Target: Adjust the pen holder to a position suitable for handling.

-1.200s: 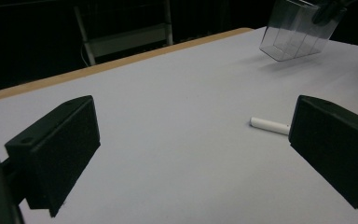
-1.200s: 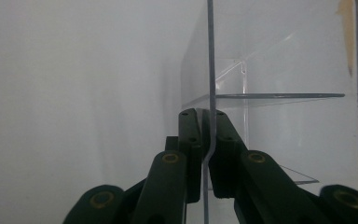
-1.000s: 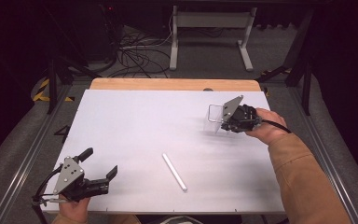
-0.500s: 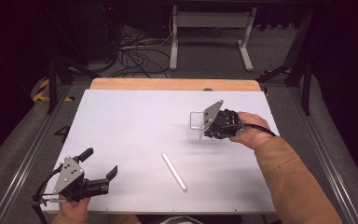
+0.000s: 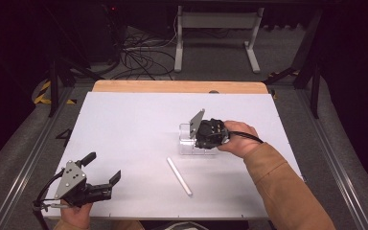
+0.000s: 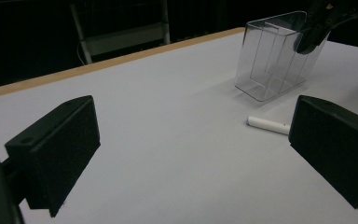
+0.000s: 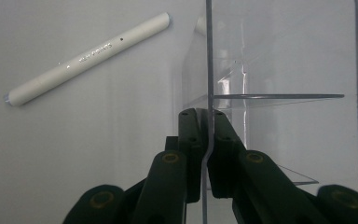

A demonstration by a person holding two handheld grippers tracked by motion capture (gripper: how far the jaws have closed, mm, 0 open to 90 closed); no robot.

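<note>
Surface: white desk (image 5: pixel 124 124), wooden strip along far edge.
Room: dark; cables and a metal stand on grey floor behind.
Writing: small print on the white tube (image 7: pixel 88 58), too faint to read.
Clear box (image 6: pixel 275 58): right of desk centre, upright, partitioned, open top; long axis runs across the desk.
Tube: lies flat just in front of the box, long axis diagonal.
Right hand-held gripper (image 7: pixel 209 116): clamped on the box wall.
Left hand-held gripper (image 5: pixel 103 170): jaws spread, nothing between, near-left corner.
</note>
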